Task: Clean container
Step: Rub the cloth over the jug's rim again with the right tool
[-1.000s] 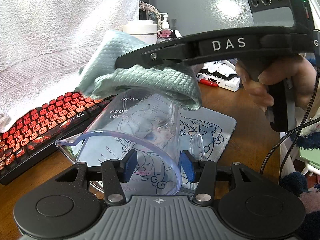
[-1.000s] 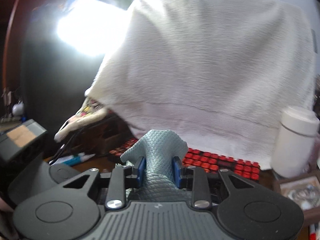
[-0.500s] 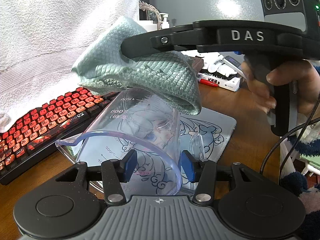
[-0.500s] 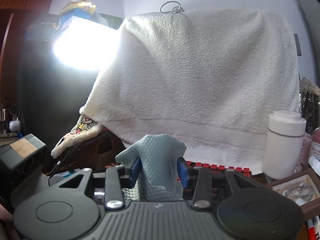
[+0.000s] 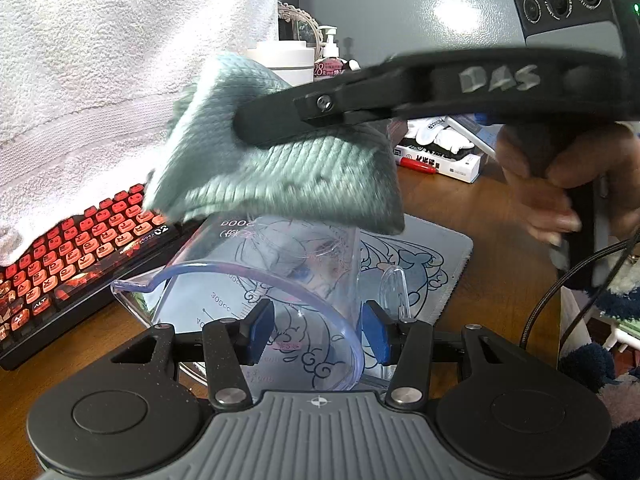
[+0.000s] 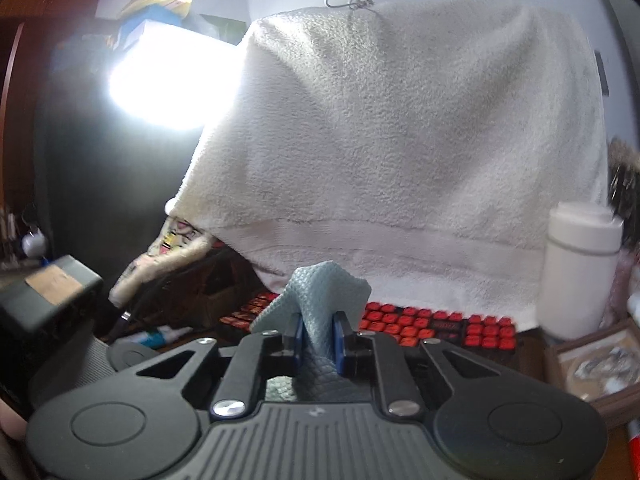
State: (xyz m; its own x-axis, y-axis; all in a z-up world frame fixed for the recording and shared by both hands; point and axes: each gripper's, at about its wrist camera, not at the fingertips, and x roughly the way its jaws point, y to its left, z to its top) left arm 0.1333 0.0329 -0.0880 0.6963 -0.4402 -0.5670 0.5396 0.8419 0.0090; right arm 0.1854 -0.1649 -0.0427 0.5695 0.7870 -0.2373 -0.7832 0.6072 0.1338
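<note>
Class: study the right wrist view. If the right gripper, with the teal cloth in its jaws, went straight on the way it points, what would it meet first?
Probably the red keyboard, which lies just beyond the right gripper and its teal cloth. A slightly higher line would meet the hanging white towel instead; depth is hard to judge here.

Wooden desk (image 5: 472, 216), brown. Grey-blue wall (image 5: 420, 20) behind it. Large white towel (image 6: 400, 140) hangs over the desk's back edge, above a red-keyed keyboard (image 5: 72, 252). Bright glare of light (image 6: 168, 84) beside the towel; dark surroundings there.
</note>
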